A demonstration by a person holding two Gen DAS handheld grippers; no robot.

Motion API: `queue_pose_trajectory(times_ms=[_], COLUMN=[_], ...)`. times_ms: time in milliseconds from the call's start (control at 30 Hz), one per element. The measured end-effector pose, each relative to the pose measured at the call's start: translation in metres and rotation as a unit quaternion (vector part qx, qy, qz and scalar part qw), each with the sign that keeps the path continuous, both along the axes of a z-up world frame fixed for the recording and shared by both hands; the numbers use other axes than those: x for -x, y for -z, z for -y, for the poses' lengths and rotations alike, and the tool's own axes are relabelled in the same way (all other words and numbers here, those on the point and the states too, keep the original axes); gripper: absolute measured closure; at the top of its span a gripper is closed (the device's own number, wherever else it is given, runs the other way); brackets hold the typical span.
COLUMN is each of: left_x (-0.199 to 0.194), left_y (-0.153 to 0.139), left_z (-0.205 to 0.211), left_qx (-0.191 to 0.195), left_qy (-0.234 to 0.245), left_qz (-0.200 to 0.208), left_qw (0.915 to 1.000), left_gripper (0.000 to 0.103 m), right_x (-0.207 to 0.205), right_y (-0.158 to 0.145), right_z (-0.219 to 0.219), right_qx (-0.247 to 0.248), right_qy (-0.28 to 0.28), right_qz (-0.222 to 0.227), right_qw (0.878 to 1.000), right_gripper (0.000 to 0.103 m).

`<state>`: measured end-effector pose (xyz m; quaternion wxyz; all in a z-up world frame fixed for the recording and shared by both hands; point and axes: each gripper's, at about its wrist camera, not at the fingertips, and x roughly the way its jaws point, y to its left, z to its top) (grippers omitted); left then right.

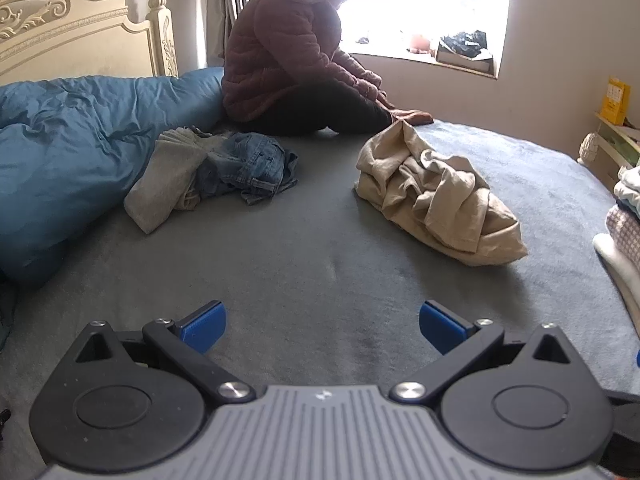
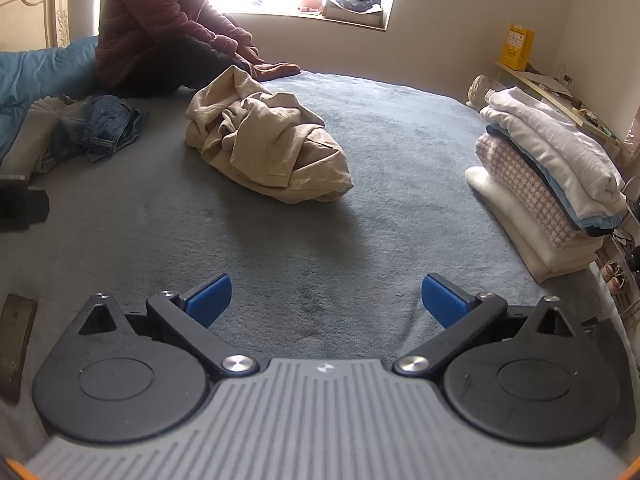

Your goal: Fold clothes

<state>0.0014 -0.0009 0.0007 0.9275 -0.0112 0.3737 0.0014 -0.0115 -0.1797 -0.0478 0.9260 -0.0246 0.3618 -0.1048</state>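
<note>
On the grey bed (image 2: 400, 140), crumpled beige garment (image 2: 264, 140) lying diagonally, left gripper (image 1: 322, 326) and right gripper (image 2: 326, 300) both spread apart

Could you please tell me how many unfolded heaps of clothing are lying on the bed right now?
2: a beige heap mid-bed, ahead of both open grippers, and a jeans-and-grey heap left, beside the blue duvet. The folded stack sits right; further garments may be hidden.

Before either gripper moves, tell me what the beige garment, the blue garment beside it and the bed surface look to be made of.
Beige garment: seemingly a matte woven cotton or linen; it holds crisp, angular creases.
Blue garment: denim, probably; faded blue with visible seams and rivets.
Bed surface: grey plush or fleece with short, soft pile; brushed patches shade differently.
</note>
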Motion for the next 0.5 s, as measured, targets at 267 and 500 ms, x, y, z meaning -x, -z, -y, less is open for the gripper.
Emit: queue_pose_trajectory(times_ms=[267,500], left_x=[-0.004,-0.011], left_y=[0.009,0.015], left_z=[0.008,0.011], left_qx=[-0.027,-0.026], left_qy=[0.010,0.014], left_qz=[-0.008,-0.021], left_qw=[0.9995,0.9994], left_gripper=[0.000,0.000], right_x=[-0.007,-0.016], right_y=[0.005,0.006], right_z=[0.004,0.009], right_qx=[-0.019,-0.024], right_qy=[0.005,0.009], right_qz=[-0.014,-0.018], right_qw=[1.000,1.000], right_gripper=[0.001,0.001])
